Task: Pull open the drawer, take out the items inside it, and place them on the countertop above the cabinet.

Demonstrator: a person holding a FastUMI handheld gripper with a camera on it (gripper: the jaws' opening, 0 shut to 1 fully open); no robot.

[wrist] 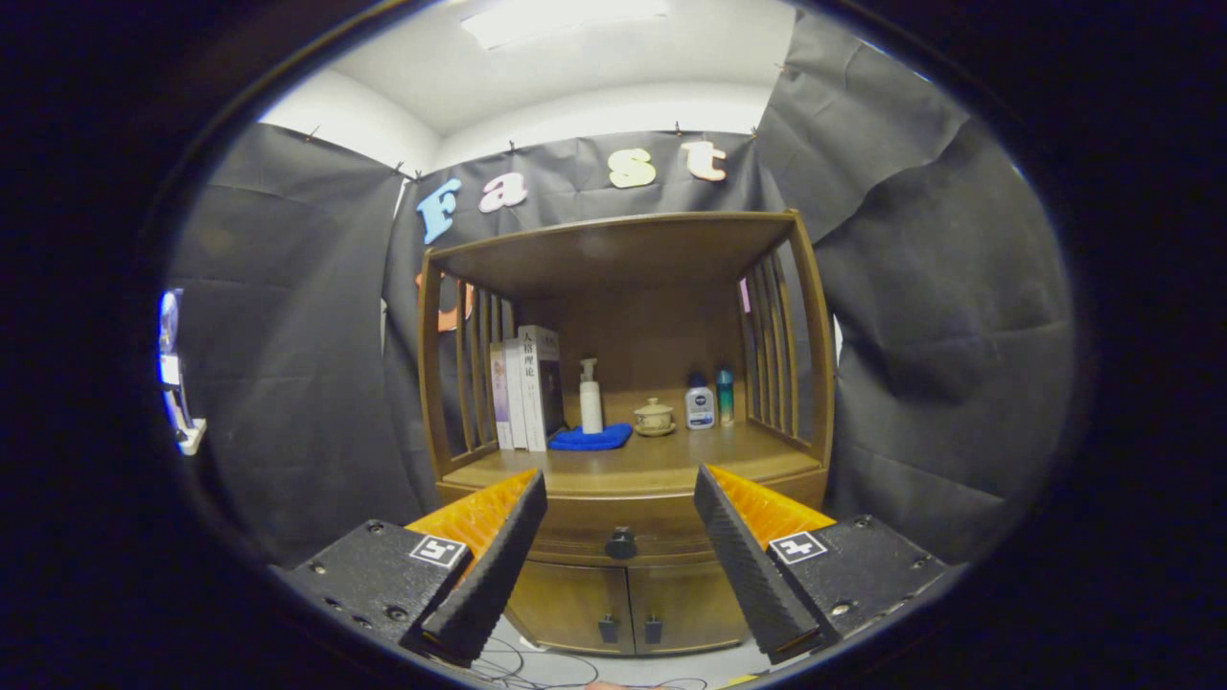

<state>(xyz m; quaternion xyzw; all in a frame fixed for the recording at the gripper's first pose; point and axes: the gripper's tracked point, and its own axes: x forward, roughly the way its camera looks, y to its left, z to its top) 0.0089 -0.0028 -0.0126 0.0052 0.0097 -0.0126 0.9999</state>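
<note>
Approach step, drawer (621,537) closed below worktop (661,465). Tool (621,489) spread wide, grasping nothing, well short of drawer knob (621,543). Next, likely: advance, centre on knob, clench, pull.

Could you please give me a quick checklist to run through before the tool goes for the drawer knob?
1. Tool open, nothing held: ok.
2. Knob in sight, between the fingers and beyond them: ok.
3. Drawer shut, not yet pulled: ok.
4. Path to the knob free of things: ok.
5. Bare room on the countertop ahead of the cloth and cup: ok.
6. What lies inside the drawer: cannot tell.
</note>
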